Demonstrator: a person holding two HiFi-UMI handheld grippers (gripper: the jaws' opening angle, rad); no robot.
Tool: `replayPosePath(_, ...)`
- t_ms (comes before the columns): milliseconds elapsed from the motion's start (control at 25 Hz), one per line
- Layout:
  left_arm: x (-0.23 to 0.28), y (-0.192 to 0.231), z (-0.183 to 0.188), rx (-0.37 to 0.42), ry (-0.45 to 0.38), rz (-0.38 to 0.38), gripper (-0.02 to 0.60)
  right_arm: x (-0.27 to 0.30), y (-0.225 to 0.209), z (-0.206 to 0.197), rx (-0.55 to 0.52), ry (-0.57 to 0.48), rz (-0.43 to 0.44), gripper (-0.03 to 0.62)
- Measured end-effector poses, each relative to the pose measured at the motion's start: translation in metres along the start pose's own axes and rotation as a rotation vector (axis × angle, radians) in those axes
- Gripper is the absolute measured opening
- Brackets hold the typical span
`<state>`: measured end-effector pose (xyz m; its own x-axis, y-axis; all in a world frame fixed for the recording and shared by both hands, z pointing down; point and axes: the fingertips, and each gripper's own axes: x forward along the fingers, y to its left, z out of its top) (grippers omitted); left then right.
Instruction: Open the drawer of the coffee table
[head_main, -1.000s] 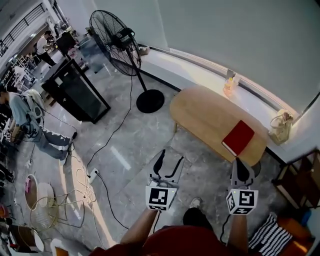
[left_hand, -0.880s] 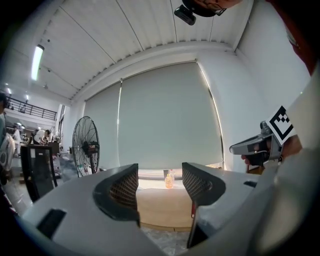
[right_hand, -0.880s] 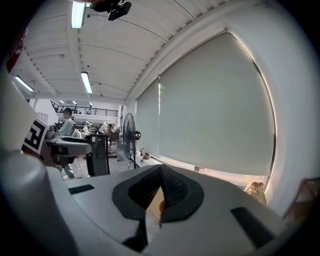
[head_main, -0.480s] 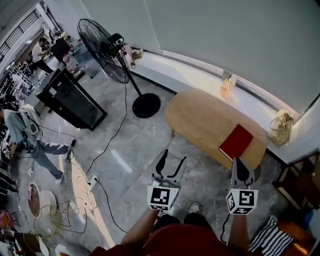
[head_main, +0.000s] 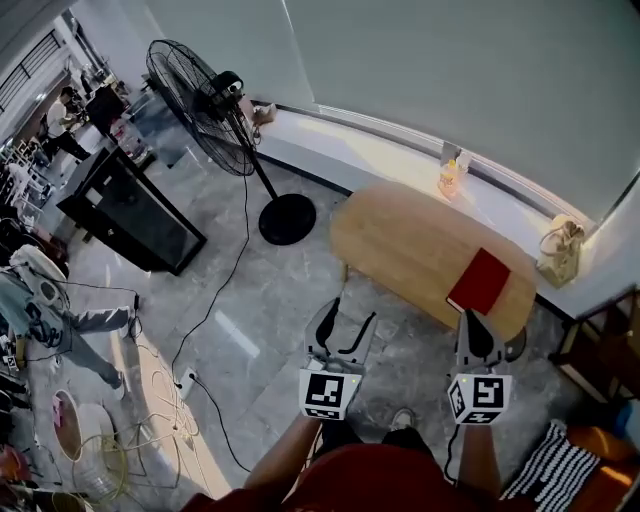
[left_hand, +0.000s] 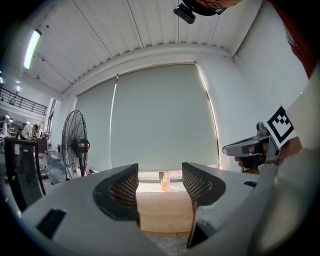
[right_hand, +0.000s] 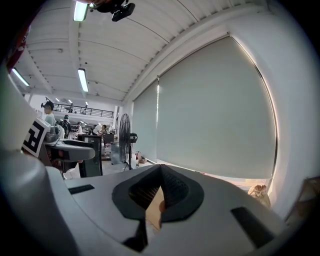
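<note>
One oval wooden coffee table (head_main: 410, 245) stands at centre right of the head view, against the window ledge. From above, its drawer cannot be made out. On its top lie two things: one red book (head_main: 479, 281) near the right end and one small orange bottle (head_main: 449, 179) at the far edge.

Two grippers hang at the bottom of the frame, both short of the table. The left gripper (head_main: 352, 311) has its jaws spread wide with nothing in the gap (only the table's pale side shows beyond). The right gripper (head_main: 470, 325) has its jaws closed, tips meeting and holding nothing.

At upper left stands one pedestal fan (head_main: 196, 96) – beside it is one black cabinet (head_main: 130, 212).
</note>
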<state>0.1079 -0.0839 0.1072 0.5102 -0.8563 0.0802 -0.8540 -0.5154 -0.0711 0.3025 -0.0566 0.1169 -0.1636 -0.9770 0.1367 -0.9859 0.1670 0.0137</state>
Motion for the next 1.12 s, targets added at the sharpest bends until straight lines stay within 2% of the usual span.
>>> replayPosePath(360,-0.003,0.068,-0.011,-0.02,-0.008,-0.059,0.259,0.021,0.056,0.011,-0.029,-0.002,-0.069,-0.005)
replayPosePath(640,0.016,0.081,-0.021,-0.007,-0.008,-0.116,0.259,0.042,0.066,0.008,-0.049,-0.015,-0.111,-0.005)
replayPosePath(760,0.032,0.081,-0.032,0.01,-0.001,-0.105,0.259,0.061,0.06,-0.004,-0.044,-0.03,-0.113,-0.005)
replayPosePath(920,0.048,0.081,-0.049,0.066,-0.037,-0.055,0.259,0.088,0.054,-0.029,-0.065,-0.042,-0.052,-0.005)
replayPosePath(1120,0.065,0.087,-0.101,0.018,-0.032,0.012,0.259,0.12,0.054,-0.067,-0.076,-0.075,-0.014,-0.005)
